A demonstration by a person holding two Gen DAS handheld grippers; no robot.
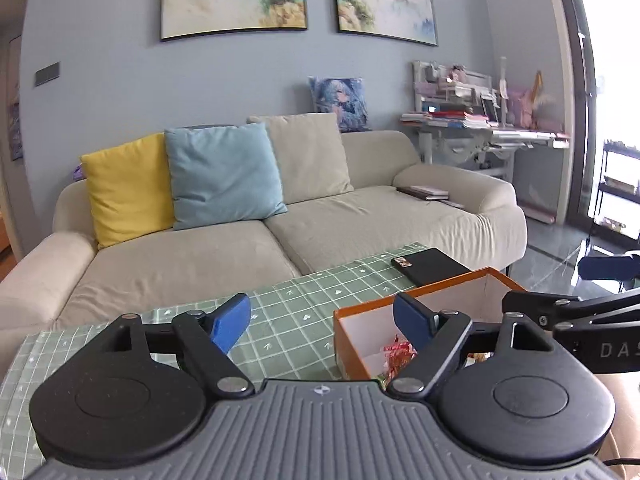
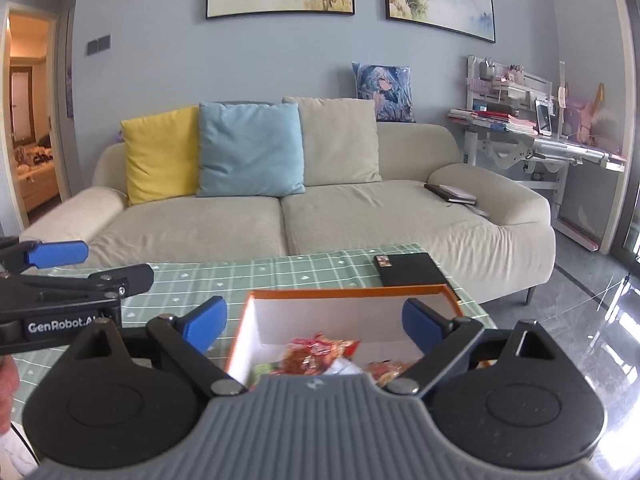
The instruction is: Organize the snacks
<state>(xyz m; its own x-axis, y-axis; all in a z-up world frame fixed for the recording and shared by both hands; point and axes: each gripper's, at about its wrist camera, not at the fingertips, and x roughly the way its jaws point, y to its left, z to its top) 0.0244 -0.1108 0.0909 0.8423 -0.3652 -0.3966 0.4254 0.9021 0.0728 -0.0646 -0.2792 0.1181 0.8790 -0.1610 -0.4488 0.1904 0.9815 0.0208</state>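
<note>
An orange cardboard box (image 2: pixel 348 292) with white inner walls stands on the green checked tablecloth (image 2: pixel 240 276). Several snack packets (image 2: pixel 316 354) in red and orange wrappers lie inside it. My right gripper (image 2: pixel 316 314) is above the box's near side and open, its blue pads spread about as wide as the box, with nothing between them. In the left wrist view the same box (image 1: pixel 352 344) is low on the right, with a red wrapped snack (image 1: pixel 398 354) in it. My left gripper (image 1: pixel 320 312) is open and empty, over the cloth at the box's left wall.
A flat black case (image 2: pixel 412 272) lies on the cloth behind the box. A beige sofa (image 2: pixel 360 216) with yellow, blue and beige cushions runs beyond the table. A cluttered desk (image 2: pixel 540 140) stands at the far right. The left tool's black frame (image 2: pixel 60 304) crosses the right wrist view.
</note>
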